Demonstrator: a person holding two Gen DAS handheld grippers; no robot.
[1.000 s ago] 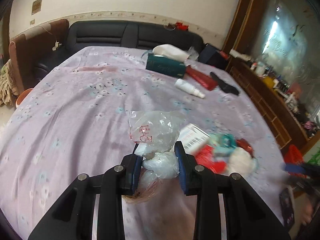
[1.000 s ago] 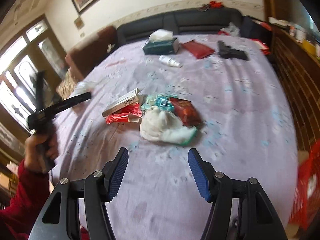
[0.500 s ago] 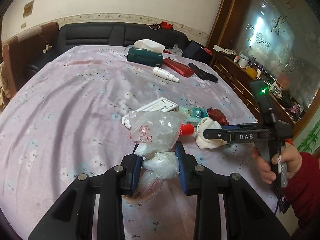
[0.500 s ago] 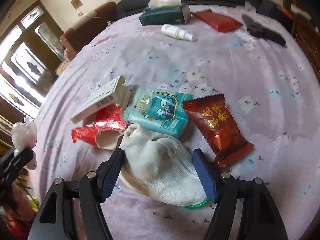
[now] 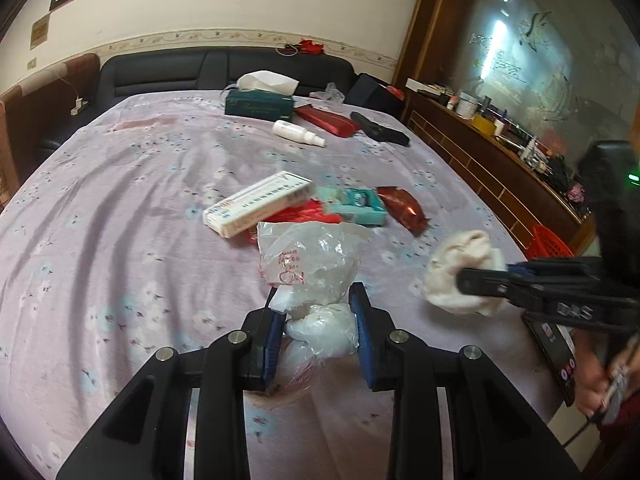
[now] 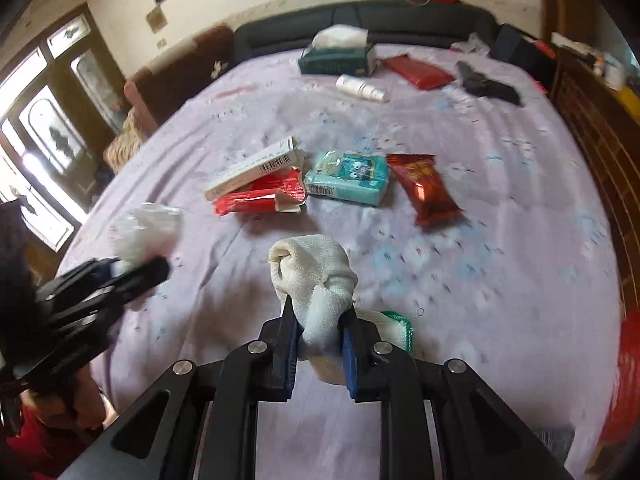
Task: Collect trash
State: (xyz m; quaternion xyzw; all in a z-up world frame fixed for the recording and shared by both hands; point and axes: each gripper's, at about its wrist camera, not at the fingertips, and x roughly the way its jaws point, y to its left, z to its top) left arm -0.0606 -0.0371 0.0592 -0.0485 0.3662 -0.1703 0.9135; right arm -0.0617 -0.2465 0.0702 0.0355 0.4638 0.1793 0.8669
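The right gripper [image 6: 318, 334], clenched on the bunched white knit cloth [image 6: 312, 276], should lift it clear before the left gripper's [image 5: 316, 322] crumpled clear plastic bag [image 5: 310, 258].

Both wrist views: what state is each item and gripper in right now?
left gripper: shut on the plastic bag
right gripper: shut on the white cloth, lifted
white carton: lying flat
red wrapper: torn open
teal pack: lying flat
dark red snack packet: sealed
tissue box: open, tissue sticking out
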